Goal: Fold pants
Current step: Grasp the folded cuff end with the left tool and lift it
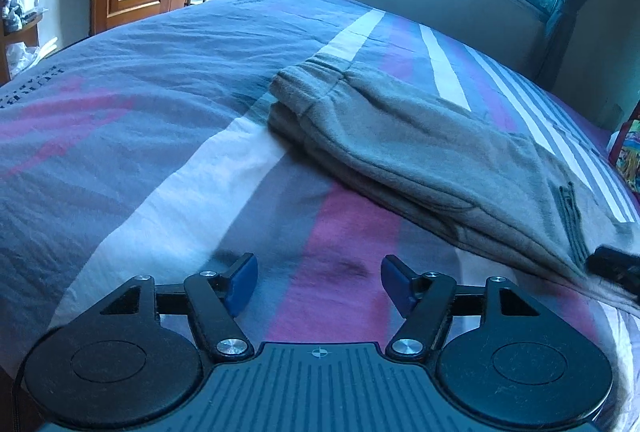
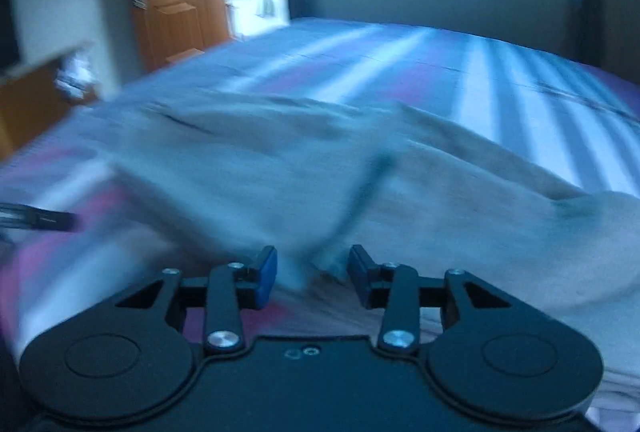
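Currently, grey fleece pants (image 1: 420,136) are seen folded over on the striped bedcover (image 1: 140,136), at 1 o'clock from the left gripper (image 1: 318,282) — jaws apart, empty. Right gripper (image 2: 312,278) — jaws apart at the cloth edge; view blurred. Next fold likely calls for an edge grasp.

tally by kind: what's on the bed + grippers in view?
Grey fleece pants, folded on the striped bedspread: 1
Black two-finger grippers with blue pads, left gripper and right gripper, both open: 2
Total: 3
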Demonstrator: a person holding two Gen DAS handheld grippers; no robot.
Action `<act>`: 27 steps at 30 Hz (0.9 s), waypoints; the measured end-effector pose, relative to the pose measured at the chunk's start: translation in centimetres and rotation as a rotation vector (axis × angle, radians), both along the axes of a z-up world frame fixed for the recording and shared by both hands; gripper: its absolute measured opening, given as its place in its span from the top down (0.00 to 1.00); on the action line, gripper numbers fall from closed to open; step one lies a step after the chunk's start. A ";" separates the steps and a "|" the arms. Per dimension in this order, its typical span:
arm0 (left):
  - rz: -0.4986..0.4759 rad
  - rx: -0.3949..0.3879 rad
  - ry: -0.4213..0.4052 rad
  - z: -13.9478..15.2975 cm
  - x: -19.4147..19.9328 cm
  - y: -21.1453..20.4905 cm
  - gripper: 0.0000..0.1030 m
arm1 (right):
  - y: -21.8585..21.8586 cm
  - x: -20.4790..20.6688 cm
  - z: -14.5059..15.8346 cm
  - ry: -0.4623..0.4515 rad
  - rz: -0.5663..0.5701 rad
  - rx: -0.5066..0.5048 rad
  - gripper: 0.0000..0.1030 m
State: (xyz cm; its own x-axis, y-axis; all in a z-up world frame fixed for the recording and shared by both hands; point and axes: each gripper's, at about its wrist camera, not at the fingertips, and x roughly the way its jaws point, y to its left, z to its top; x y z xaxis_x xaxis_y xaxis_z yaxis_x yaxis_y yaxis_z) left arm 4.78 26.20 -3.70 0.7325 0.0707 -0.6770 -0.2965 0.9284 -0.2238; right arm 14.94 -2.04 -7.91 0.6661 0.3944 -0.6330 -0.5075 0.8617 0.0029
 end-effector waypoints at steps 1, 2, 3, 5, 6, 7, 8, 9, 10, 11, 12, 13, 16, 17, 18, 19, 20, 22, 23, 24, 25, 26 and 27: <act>0.002 -0.005 -0.014 0.4 -0.1 -0.4 0.34 | -0.1 -0.5 0.6 -0.015 0.034 0.031 0.65; 0.000 -0.013 -0.031 0.9 -0.1 -0.8 0.34 | -0.6 -0.8 1.3 -0.023 0.049 0.073 0.65; -0.005 -0.018 -0.052 1.5 -0.1 -1.3 0.34 | -1.6 -1.0 2.1 -0.035 0.030 0.120 0.66; -0.046 -0.053 -0.106 2.8 0.5 -2.8 0.39 | -4.0 -1.1 3.2 -0.053 -0.018 0.164 0.69; -0.083 -0.075 -0.137 3.4 1.1 -4.0 0.46 | -5.8 -1.1 3.7 -0.069 -0.059 0.170 0.69; -0.123 -0.090 -0.158 3.9 1.8 -5.3 0.62 | -7.7 -1.3 4.1 -0.091 -0.108 0.166 0.73; -0.161 -0.102 -0.174 4.4 2.8 -6.7 0.65 | -9.5 -1.4 4.4 -0.108 -0.152 0.165 0.75; -0.206 -0.122 -0.190 4.8 3.9 -8.4 0.65 | -11.7 -1.5 4.8 -0.116 -0.207 0.172 0.77; -0.247 -0.145 -0.189 4.9 5.0 -9.9 0.65 | -13.9 -1.6 5.0 -0.112 -0.262 0.181 0.77; -0.282 -0.162 -0.169 4.8 6.2 -11.5 0.65 | -16.3 -1.8 5.2 -0.103 -0.323 0.193 0.77; -0.327 -0.189 -0.137 4.5 7.5 -12.9 0.65 | -18.1 -2.0 5.3 -0.094 -0.364 0.212 0.77; -0.372 -0.225 -0.100 4.0 8.8 -14.4 0.65 | -20.0 -2.3 5.3 -0.080 -0.406 0.238 0.74; -0.420 -0.277 0.016 2.0 11.0 -17.0 0.64 | -23.1 -3.3 4.8 -0.062 -0.475 0.256 0.72; -0.422 -0.292 0.055 1.3 11.4 -17.6 0.64 | -23.8 -3.7 4.6 -0.061 -0.487 0.254 0.72; -0.417 -0.334 0.085 0.5 11.7 -17.8 0.64 | -24.4 -4.0 4.4 -0.058 -0.498 0.256 0.71; -0.409 -0.379 0.093 0.0 11.9 -17.7 0.64 | -24.7 -4.2 4.2 -0.055 -0.503 0.262 0.70; -0.387 -0.429 0.094 -0.5 12.0 -17.5 0.64 | -24.9 -4.2 3.9 -0.052 -0.502 0.271 0.70; -0.349 -0.541 0.084 -1.6 12.4 -16.6 0.64 | -24.8 -4.0 3.2 -0.046 -0.494 0.273 0.70; -0.339 -0.573 0.074 -1.9 12.4 -16.5 0.83 | -24.7 -3.9 2.9 -0.040 -0.488 0.266 0.71; -0.330 -0.591 0.055 -2.0 12.2 -16.5 0.83 | -24.6 -3.6 2.6 -0.035 -0.485 0.256 0.72; -0.321 -0.590 0.009 -2.0 11.4 -16.6 0.83 | -24.5 -3.5 2.3 -0.028 -0.487 0.245 0.74; -0.323 -0.584 -0.039 -1.6 10.5 -16.6 0.83 | -24.5 -3.1 2.2 -0.020 -0.493 0.236 0.76; -0.330 -0.562 -0.066 -1.3 9.7 -16.7 0.83 | -24.4 -3.0 2.1 -0.016 -0.507 0.225 0.80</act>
State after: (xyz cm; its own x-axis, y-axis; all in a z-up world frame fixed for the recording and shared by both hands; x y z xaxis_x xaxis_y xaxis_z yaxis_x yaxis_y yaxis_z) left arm 14.50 9.45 -5.04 0.6967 -0.5166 -0.4977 0.0151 0.7042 -0.7098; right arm 11.95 -26.42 -5.86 0.8164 0.1463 -0.5587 -0.0308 0.9770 0.2108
